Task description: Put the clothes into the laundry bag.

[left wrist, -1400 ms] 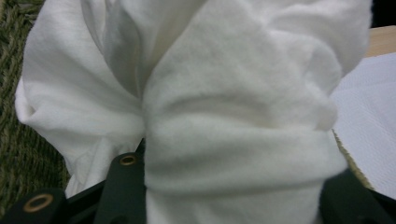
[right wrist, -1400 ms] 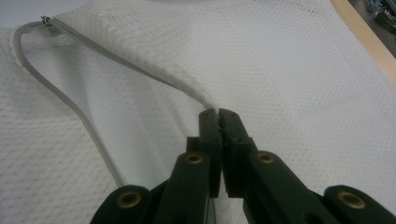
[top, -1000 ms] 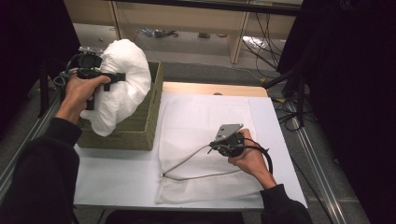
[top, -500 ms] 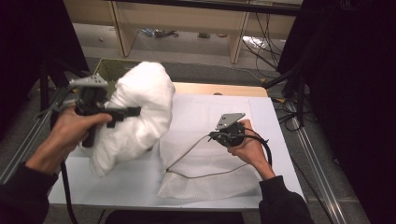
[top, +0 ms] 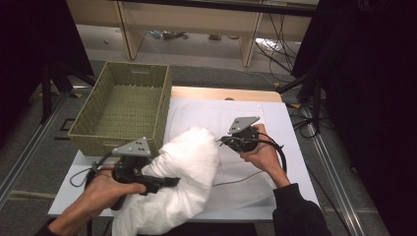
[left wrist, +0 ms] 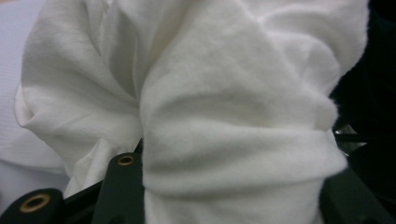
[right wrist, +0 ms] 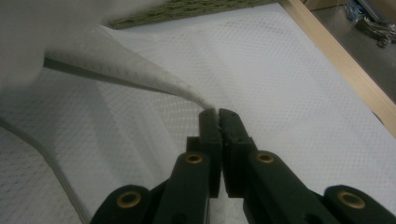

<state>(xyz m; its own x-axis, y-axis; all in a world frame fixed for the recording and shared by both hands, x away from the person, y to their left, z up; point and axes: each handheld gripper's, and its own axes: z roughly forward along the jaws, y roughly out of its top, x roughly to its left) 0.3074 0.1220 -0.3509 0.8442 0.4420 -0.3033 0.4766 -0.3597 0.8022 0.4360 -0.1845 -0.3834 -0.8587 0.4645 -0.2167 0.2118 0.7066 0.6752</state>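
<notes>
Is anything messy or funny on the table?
The fluffy white bundle of cloth, clamped in the left gripper, hangs off the table's front edge. The right gripper pinches a fold of the flat white waffle-textured sheet, lifting it into a ridge. The green woven basket sits empty.

Bulky white fluffy cloth bundle (top: 179,182) was bunched up, hanging over the table's front-left edge. Thin white waffle-textured fabric sheet (top: 221,118) lay flat beneath it, one edge pinched up.

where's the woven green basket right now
In the high view the empty woven green basket sits at the table's far left corner, beside the flat white cloth.
</notes>
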